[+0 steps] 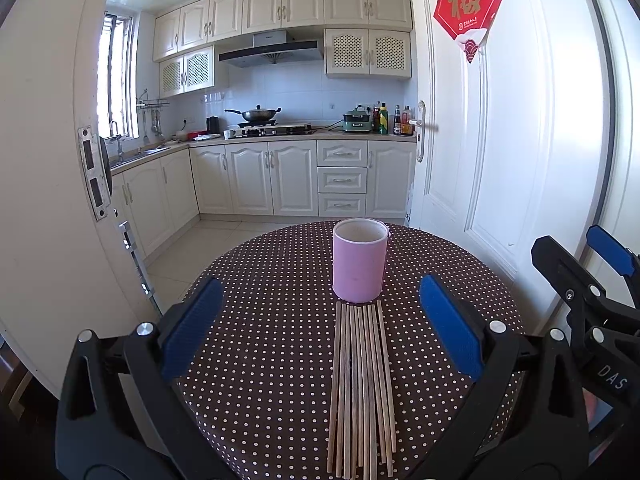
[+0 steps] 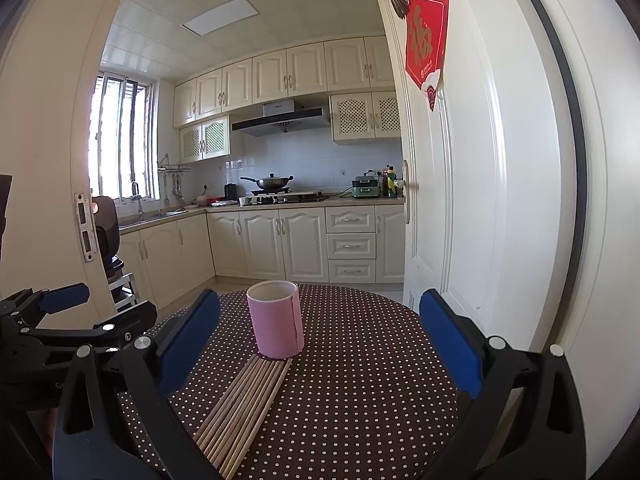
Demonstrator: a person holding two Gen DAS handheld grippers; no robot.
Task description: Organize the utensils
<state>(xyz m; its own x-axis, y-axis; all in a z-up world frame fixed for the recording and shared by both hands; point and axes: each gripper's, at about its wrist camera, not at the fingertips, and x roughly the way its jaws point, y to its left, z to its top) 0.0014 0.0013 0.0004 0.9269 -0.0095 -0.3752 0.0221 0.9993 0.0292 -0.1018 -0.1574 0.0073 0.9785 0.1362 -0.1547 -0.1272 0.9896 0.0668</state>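
Note:
Several wooden chopsticks [image 1: 362, 388] lie side by side on the round table with its brown polka-dot cloth [image 1: 256, 312], their far tips touching a pink cylindrical holder [image 1: 360, 260] that stands upright and looks empty. My left gripper [image 1: 320, 328] hovers open above the chopsticks, nothing between its blue pads [image 1: 192, 328]. In the right wrist view the chopsticks [image 2: 244, 404] run diagonally at lower left, the holder [image 2: 276, 318] stands ahead, and my right gripper [image 2: 316, 340] is open and empty above the cloth [image 2: 360, 360]. The right gripper also shows in the left wrist view at far right [image 1: 592, 276].
A white door [image 1: 500, 140] with a red paper decoration [image 1: 468, 0] stands open just right of the table. Beyond lies a kitchen with cream cabinets [image 1: 272, 176], a wok on the stove [image 1: 260, 114] and bottles [image 1: 384, 120]. A folded metal ladder [image 1: 136, 264] leans at left.

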